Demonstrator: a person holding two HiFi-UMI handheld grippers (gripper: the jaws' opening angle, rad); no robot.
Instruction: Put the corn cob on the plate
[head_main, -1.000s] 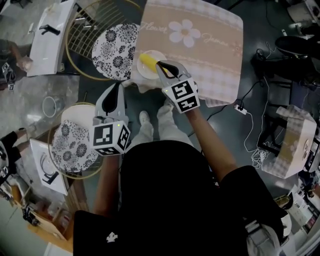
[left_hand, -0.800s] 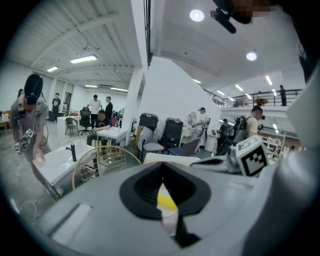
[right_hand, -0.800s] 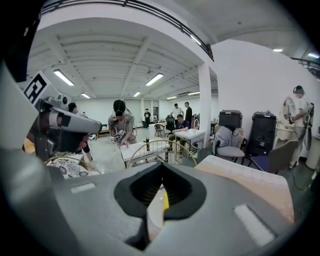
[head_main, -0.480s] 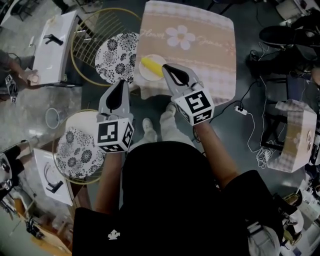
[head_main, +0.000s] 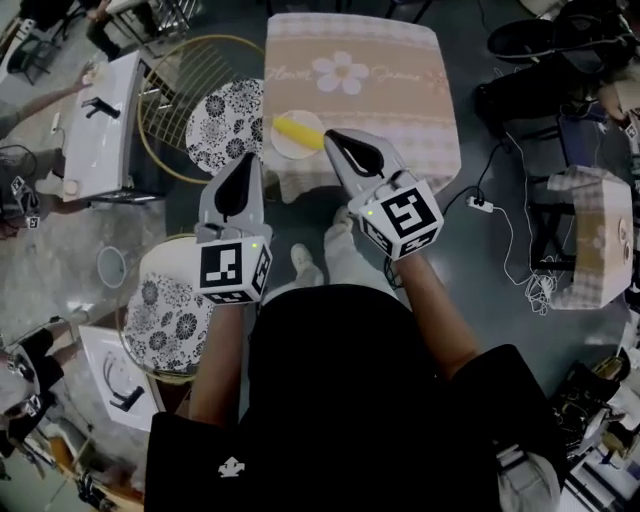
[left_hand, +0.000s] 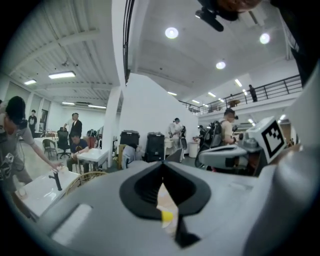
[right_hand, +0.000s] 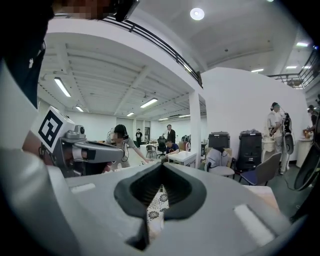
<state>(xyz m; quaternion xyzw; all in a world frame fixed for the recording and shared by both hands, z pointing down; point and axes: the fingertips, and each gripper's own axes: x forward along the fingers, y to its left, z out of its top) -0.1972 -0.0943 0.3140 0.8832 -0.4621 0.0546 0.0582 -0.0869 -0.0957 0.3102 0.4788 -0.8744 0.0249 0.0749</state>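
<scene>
While the corn cob (head_main: 298, 131) lies on the small plate (head_main: 289, 151) at the near left corner of the table (head_main: 385, 100), I see both tools empty: the left gripper (head_main: 246, 161) and the right gripper (head_main: 331, 136) each have their jaws pressed together on nothing. My worry is the plate's spot by the edge. The right gripper's tip looks close to it, and a careless swing could nudge plate and cob off.

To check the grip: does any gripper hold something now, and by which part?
Nothing is held. The left gripper and right gripper are shut and empty; the corn cob lies on the plate.
</scene>
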